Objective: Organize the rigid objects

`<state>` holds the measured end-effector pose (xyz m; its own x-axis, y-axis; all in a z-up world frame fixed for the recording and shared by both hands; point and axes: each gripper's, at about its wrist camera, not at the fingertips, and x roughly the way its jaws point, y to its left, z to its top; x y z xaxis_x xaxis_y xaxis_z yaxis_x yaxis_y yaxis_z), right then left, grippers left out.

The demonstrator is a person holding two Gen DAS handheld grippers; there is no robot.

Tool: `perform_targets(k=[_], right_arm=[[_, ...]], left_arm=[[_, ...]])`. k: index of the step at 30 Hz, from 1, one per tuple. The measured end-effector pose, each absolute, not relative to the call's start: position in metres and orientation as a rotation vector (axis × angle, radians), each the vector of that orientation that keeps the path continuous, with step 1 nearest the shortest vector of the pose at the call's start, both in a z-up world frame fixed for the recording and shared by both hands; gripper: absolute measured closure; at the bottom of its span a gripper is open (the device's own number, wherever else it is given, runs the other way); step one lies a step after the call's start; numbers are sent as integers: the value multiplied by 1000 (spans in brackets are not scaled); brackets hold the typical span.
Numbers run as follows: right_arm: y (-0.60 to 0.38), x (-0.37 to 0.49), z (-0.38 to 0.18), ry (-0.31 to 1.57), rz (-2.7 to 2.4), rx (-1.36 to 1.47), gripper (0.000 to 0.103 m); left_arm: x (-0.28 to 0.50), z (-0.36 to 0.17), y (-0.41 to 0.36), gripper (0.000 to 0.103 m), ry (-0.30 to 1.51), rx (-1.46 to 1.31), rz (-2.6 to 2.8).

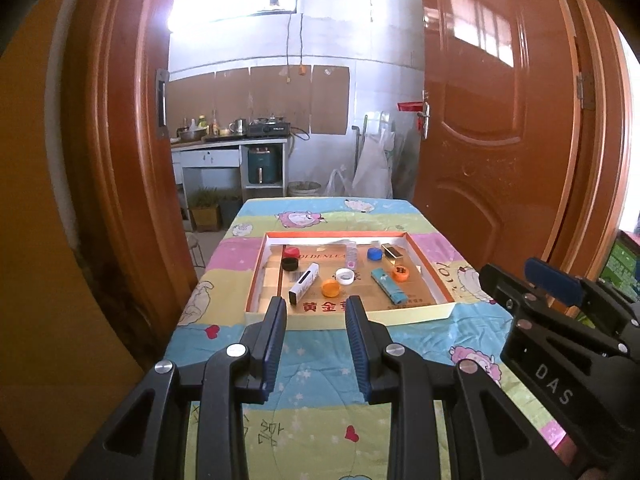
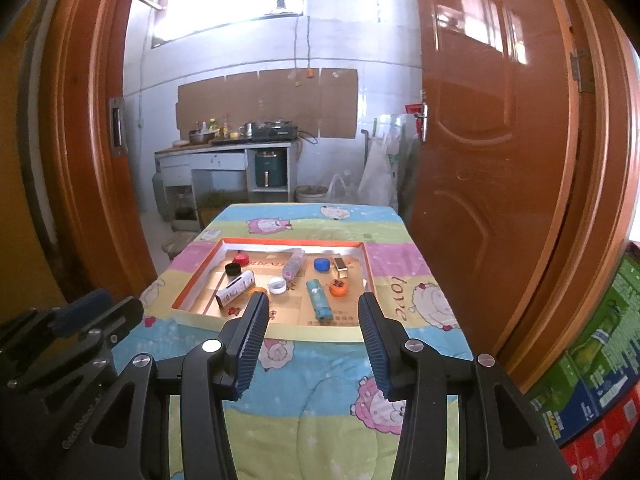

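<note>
The left gripper (image 1: 316, 308) partly hides the near wall of the shallow box (image 1: 436, 280) on the cloth-covered bench (image 1: 312, 208); the box's printed floor is hard to read. Inside lie bottle caps, a white stick (image 1: 304, 283) and a teal tube (image 2: 319, 298). Both grippers tilt downward, short of the box, side by side. The right gripper (image 2: 314, 306) shows jaws spread wider than the left's; both pairs hold nothing.

Two handheld grippers side by side, both angled slightly downward: the left gripper (image 1: 316, 312) with its blue-padded jaws parted narrowly and empty, the right gripper (image 2: 314, 308) spread wider, nothing between its fingers (image 2: 256, 336).
</note>
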<state>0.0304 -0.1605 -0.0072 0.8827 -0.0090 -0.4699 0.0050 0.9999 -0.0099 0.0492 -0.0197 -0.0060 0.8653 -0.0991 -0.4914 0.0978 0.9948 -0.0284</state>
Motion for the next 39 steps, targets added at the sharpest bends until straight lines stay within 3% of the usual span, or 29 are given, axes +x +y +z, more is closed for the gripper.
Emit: perform_targets(k=[39], right_arm=[[-154, -16, 5, 458, -4, -21, 55]], left_arm=[[9, 5, -15, 73, 467, 25, -68]])
